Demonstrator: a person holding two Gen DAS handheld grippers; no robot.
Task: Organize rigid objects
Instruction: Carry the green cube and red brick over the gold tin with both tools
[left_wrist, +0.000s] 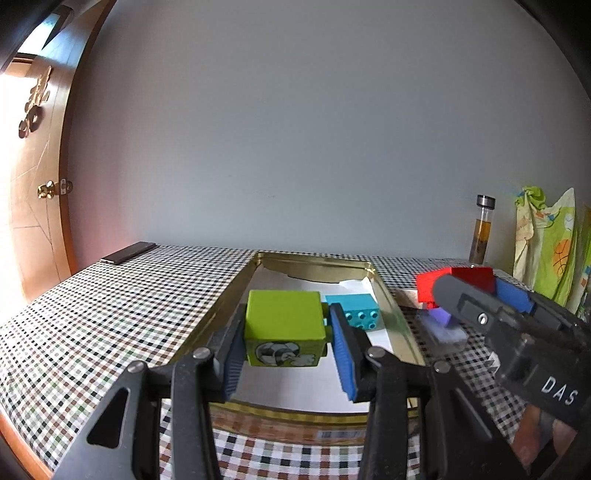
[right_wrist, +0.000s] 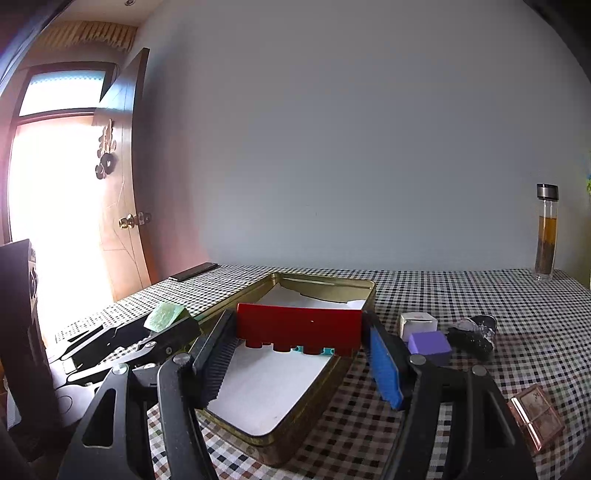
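Green picture-printed cube (left_wrist: 283, 326) clamped, left gripper (left_wrist: 286, 354).

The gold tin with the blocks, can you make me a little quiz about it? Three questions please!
1. True or false: the left gripper holds the green block.
2. Which block does the right gripper hold over the gold tin? A red, B purple, C white.
3. Fill in: the turquoise block lies ____ the tin.

Key: 1 true. 2 A, the red block; the purple block and white box sit outside on the checked tablecloth. 3 inside.
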